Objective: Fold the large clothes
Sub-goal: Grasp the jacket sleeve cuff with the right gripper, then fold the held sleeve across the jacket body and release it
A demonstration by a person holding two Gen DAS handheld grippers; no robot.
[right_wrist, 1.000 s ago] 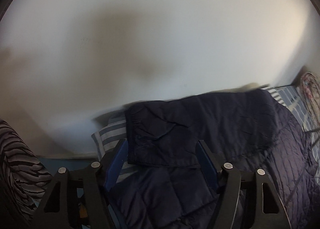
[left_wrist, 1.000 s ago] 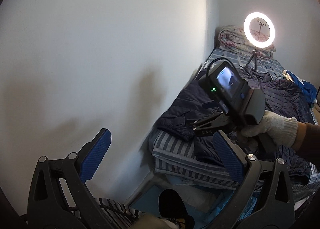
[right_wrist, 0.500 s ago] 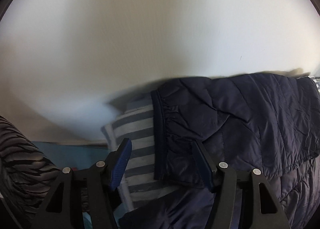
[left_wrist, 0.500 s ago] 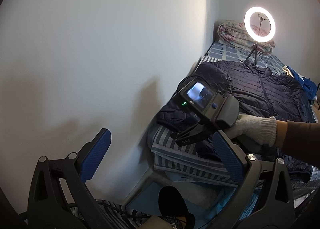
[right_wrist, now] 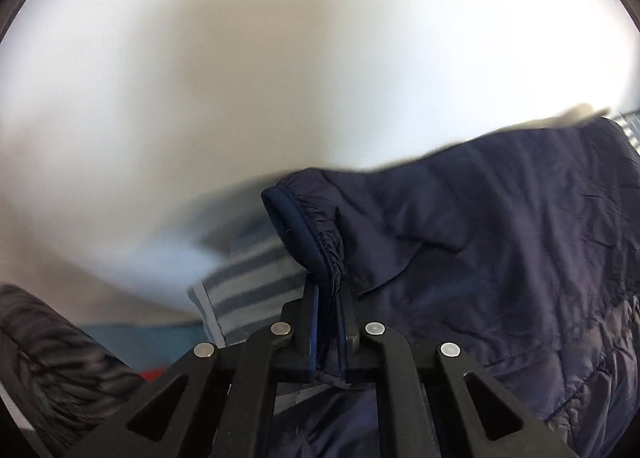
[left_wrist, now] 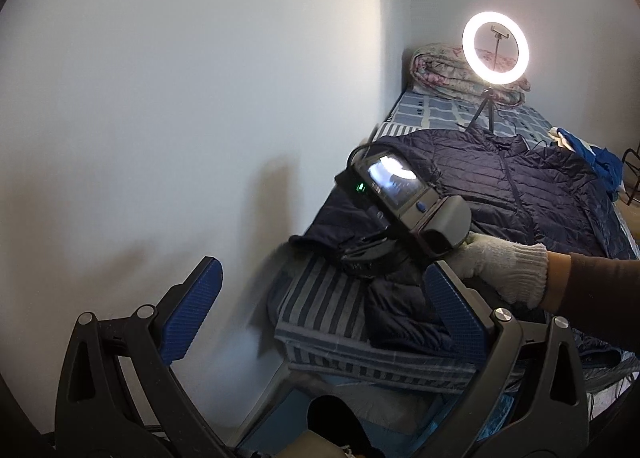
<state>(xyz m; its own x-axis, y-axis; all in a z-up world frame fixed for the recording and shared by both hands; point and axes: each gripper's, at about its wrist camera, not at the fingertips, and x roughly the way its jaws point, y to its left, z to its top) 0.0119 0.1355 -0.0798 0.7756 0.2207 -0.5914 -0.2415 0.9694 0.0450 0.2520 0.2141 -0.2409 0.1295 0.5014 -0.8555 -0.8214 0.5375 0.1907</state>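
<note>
A dark navy quilted jacket (left_wrist: 520,186) lies spread front-up on a bed (left_wrist: 320,310) that stands against a white wall (left_wrist: 180,98). The bed carries a blue-and-grey striped sheet. One sleeve (right_wrist: 460,218) of the jacket runs along the wall side toward the near corner of the bed.

The right gripper (right_wrist: 326,322) is clenched on the elastic cuff (right_wrist: 316,242) of that sleeve; the gathered fabric sits pinched between the two blue pads. The right wrist view is blurred at the wall and sheet edges. In the left wrist view, a white-gloved hand (left_wrist: 500,266) with a dark brown sleeve holds this gripper low over the cuff end, its small screen lit.

The left gripper (left_wrist: 316,322) stands released, its blue pads (left_wrist: 192,310) wide apart with nothing between them, off the near corner of the bed.

At the far end of the bed, a lit ring light (left_wrist: 496,48) stands on a small tripod before a rolled floral quilt (left_wrist: 440,70). A blue cloth (left_wrist: 596,158) lies at the jacket's far right edge.
</note>
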